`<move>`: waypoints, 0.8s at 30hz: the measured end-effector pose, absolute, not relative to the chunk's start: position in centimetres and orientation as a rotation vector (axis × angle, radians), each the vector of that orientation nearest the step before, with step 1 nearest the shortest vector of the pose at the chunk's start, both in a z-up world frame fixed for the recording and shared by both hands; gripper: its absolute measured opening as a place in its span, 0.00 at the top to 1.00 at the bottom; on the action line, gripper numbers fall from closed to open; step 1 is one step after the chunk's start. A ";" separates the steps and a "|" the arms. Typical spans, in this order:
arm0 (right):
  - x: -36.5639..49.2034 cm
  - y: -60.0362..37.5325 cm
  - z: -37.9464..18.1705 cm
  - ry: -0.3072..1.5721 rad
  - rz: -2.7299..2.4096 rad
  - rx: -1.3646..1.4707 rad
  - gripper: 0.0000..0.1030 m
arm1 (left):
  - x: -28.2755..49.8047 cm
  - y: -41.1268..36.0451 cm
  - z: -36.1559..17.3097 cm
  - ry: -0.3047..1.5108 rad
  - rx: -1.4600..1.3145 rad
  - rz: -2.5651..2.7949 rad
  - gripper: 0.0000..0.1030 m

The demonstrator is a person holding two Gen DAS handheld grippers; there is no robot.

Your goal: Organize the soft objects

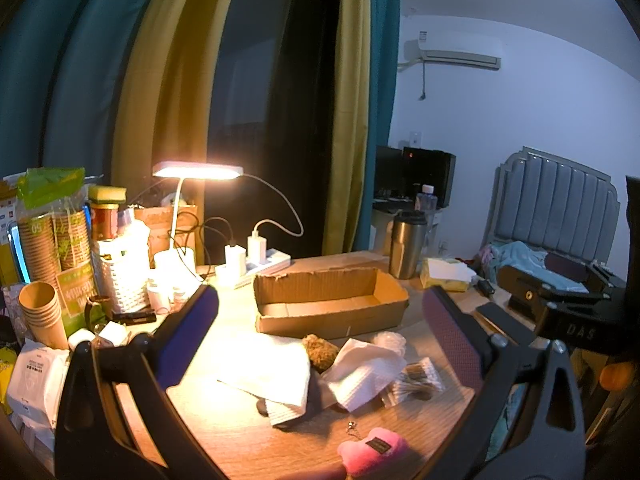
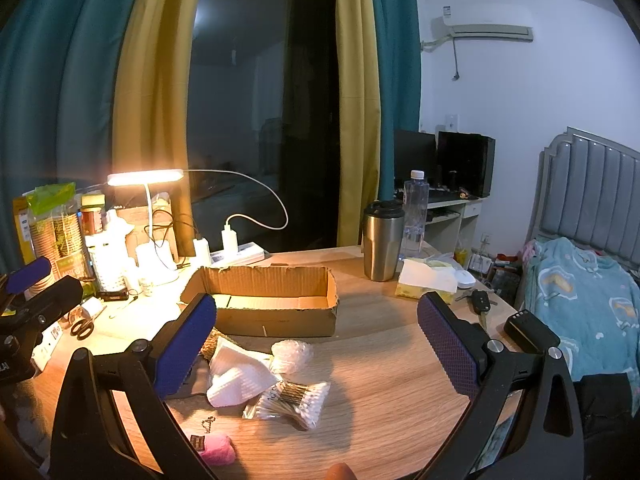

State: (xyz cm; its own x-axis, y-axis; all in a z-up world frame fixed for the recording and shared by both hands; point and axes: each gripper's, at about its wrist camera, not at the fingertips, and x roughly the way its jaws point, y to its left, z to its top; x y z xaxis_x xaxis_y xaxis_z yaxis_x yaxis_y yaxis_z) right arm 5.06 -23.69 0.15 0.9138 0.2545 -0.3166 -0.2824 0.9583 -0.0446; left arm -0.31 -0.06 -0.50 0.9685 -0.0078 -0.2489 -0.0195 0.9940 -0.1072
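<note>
An open cardboard box (image 1: 328,300) (image 2: 264,300) lies on the wooden table. In front of it lie soft things: white folded tissues (image 1: 276,372) (image 2: 236,376), a brown sponge (image 1: 320,350), a wad of bubble wrap (image 2: 292,356) (image 1: 388,340), a bag of cotton swabs (image 2: 290,398) (image 1: 416,380) and a pink plush keychain (image 1: 372,452) (image 2: 214,446). My left gripper (image 1: 320,312) is open and empty above the pile. My right gripper (image 2: 316,320) is open and empty, over the pile's right side.
A lit desk lamp (image 1: 198,172), a power strip (image 1: 256,266), paper cups (image 1: 40,312) and a white basket (image 1: 120,284) crowd the table's left. A steel tumbler (image 2: 382,240), tissue pack (image 2: 428,280), car key (image 2: 480,304) and a bed (image 2: 584,300) are on the right.
</note>
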 end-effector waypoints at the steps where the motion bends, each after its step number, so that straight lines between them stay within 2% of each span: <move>1: 5.1 -23.7 0.2 0.314 0.277 -0.090 0.01 | -0.3 -0.1 -0.5 0.252 -0.110 0.005 0.00; 24: 5.1 -23.7 0.2 0.315 0.278 -0.088 0.01 | -0.5 -0.2 -0.6 0.255 -0.114 0.003 0.00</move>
